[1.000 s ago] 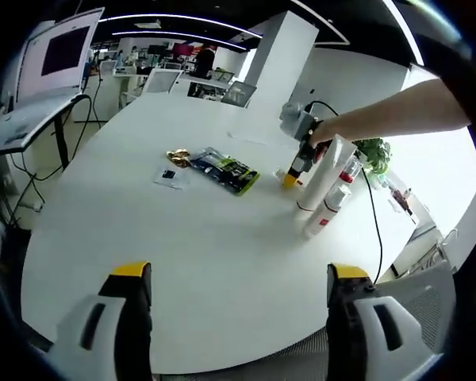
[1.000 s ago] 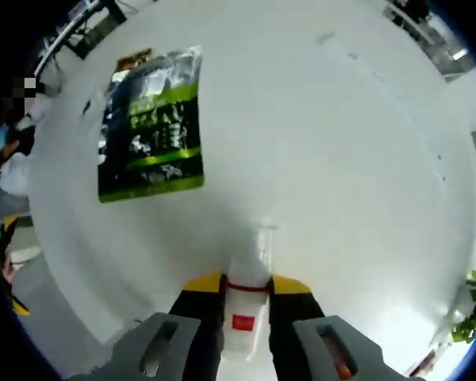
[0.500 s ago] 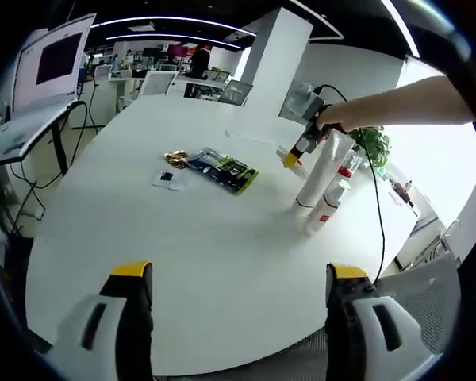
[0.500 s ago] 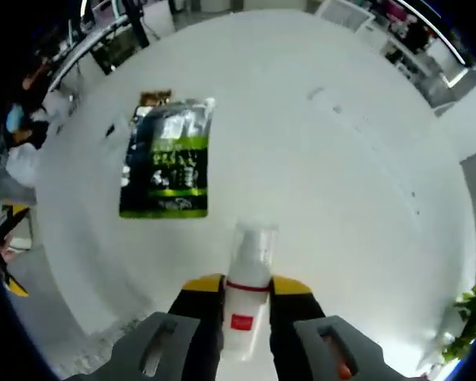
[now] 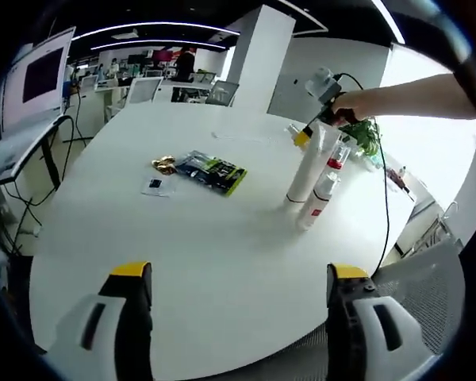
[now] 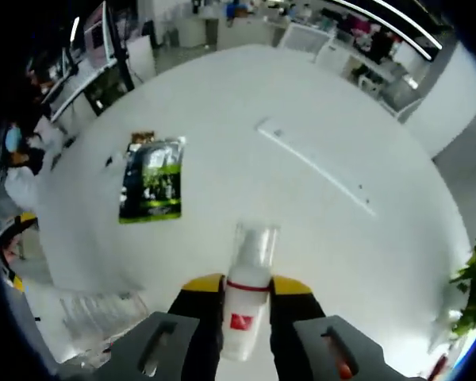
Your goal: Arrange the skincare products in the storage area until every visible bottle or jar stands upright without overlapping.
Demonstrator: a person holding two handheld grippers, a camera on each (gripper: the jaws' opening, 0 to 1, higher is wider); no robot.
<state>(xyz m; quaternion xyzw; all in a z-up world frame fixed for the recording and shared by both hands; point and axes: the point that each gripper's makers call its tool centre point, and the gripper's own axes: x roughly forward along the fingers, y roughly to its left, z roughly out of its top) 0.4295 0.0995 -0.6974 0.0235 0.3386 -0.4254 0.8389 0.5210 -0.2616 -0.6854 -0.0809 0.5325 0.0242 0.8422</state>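
Right tool (image 6: 246,298) clamped white pump bottle (image 6: 247,298) above desk (image 6: 341,198), for standing upright; left tool (image 5: 238,294) wide, idle.

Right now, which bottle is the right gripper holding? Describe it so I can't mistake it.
On the white table, look right toward the cluster of bottles beside the tall white tube. The right gripper holds the bottle lifted above them: white, clear cap, red band at the neck, small red label.

Bright overhead strip lighting — white table (image 5: 222,238) glares; fisheye bends edges; right gripper view slightly soft.
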